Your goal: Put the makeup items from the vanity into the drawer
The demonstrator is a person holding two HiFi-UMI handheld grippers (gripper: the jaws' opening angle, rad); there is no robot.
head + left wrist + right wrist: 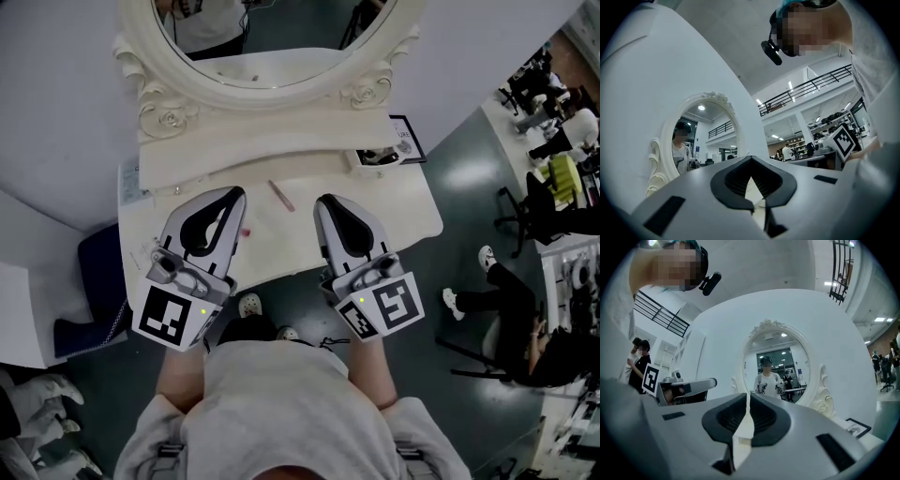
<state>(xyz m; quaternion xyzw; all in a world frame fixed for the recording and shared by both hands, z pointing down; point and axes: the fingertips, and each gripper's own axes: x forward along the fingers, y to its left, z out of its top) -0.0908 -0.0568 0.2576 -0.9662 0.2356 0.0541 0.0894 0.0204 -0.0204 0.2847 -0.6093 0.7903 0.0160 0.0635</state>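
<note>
White vanity (403,211) carries two loose makeup items: one pink pencil (281,195) mid-top near the back ledge, and one small red piece (246,232) nearer the front edge. Two grippers, left gripper (234,197) and right gripper (324,202), hover over the front edge, jaws closed together, both empty.

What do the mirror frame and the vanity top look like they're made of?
Mirror frame: cream, with carved scrolls and rosettes, likely painted wood or moulded resin; the look leaves it open. Vanity top: same cream, smooth and matte, probably painted wood.
</note>
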